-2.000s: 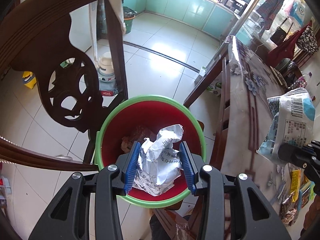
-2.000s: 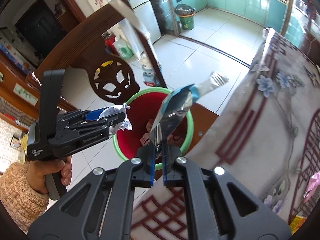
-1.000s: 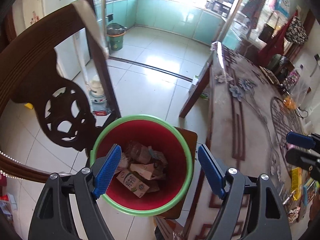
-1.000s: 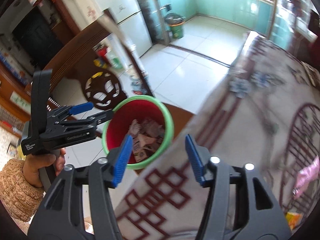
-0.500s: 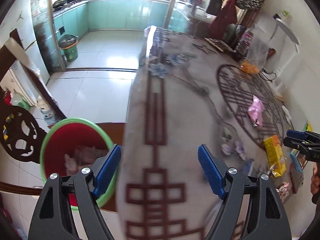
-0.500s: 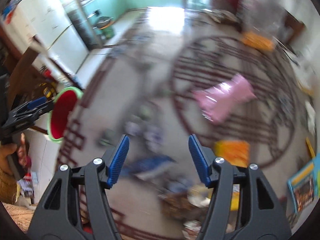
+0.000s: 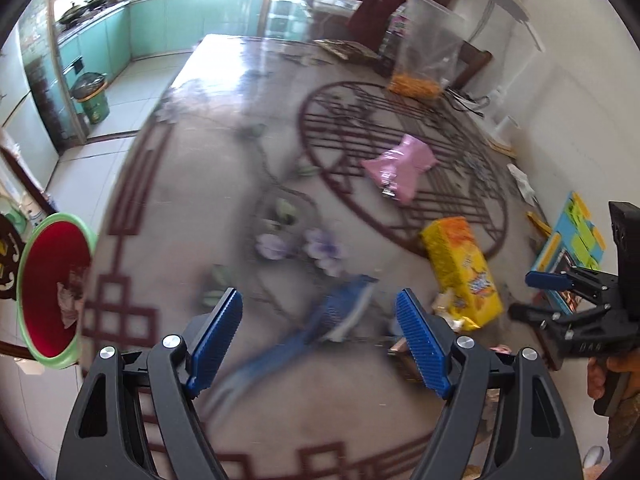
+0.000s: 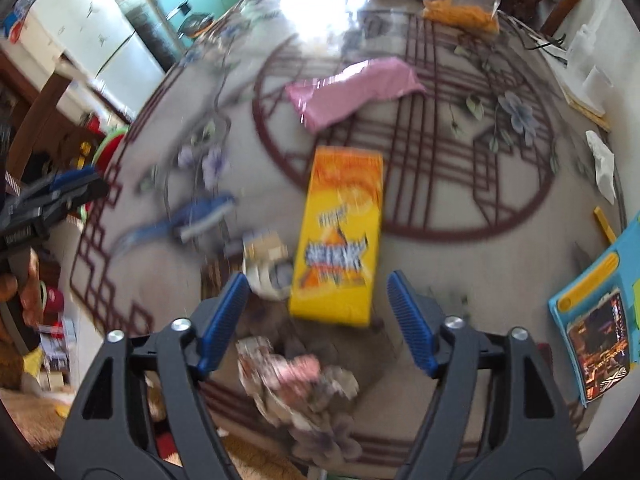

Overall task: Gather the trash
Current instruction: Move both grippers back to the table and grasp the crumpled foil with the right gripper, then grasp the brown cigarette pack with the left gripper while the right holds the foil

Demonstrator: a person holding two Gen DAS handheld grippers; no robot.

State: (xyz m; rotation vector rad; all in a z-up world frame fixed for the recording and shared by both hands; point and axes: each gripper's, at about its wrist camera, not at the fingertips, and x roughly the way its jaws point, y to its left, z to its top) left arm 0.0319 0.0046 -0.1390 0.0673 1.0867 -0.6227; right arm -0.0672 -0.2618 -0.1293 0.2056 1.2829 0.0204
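Both grippers wide open, empty. Left gripper [image 7: 318, 338]: blue wrapper [image 7: 340, 312] on table [image 7: 192, 184] dead ahead at 12, long axis 1-to-7. Right gripper [image 8: 316, 320]: yellow packet [image 8: 340, 240] at 12, lengthwise 12-to-6. Red bin [image 7: 48, 280] at left's 9.

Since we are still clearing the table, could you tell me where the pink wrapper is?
The pink wrapper lies flat on the table, inside the round pattern, just beyond the yellow snack bag in the right wrist view.
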